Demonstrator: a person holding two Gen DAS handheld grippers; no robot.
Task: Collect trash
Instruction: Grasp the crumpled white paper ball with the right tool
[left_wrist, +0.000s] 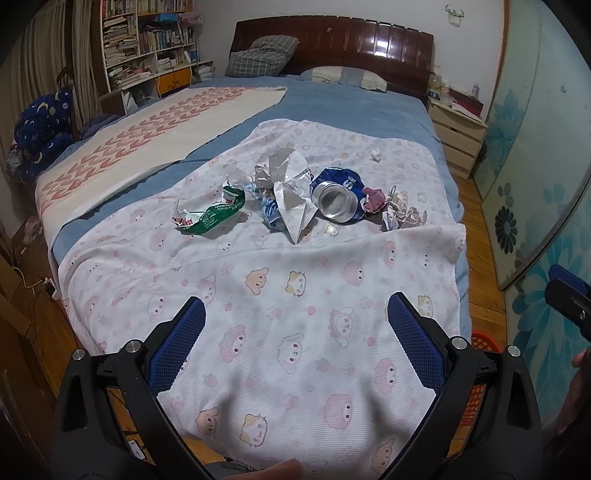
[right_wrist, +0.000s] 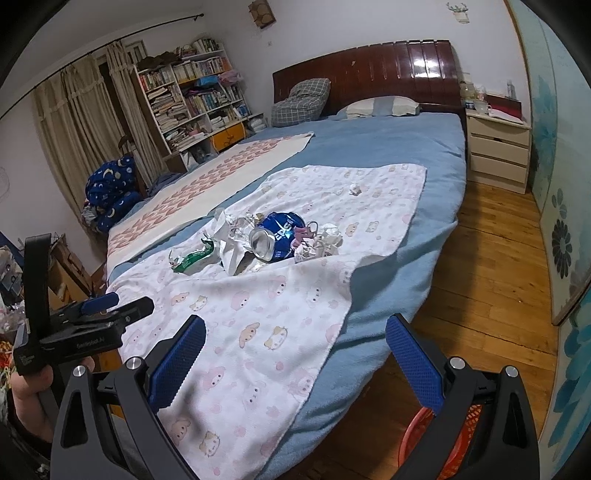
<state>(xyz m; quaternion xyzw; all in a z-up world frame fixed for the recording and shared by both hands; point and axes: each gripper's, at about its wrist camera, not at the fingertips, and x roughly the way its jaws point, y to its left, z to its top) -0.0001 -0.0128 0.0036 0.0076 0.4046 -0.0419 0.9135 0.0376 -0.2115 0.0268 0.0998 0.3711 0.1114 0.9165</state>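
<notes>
Heaped mid-bed on a white cartoon-print blanket (left_wrist: 258, 280): a crushed blue Pepsi can (left_wrist: 336, 195) with open mouth facing the camera, a torn green wrapper (left_wrist: 210, 218), a white foil-lined bag (left_wrist: 291, 199), crumpled paper wads (left_wrist: 402, 216), plus one small paper ball (left_wrist: 375, 154) apart toward the headboard. Left gripper (left_wrist: 295, 343) and right gripper (right_wrist: 295, 350) both spread wide, empty, hovering near the foot of the bed, well short of the heap. Below the right gripper, on the wooden floor, an orange mesh basket (right_wrist: 465, 439).

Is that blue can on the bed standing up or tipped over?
Tipped over. The blue can lies on its side on the patterned sheet, dented, its round silver end facing the cameras.
</notes>
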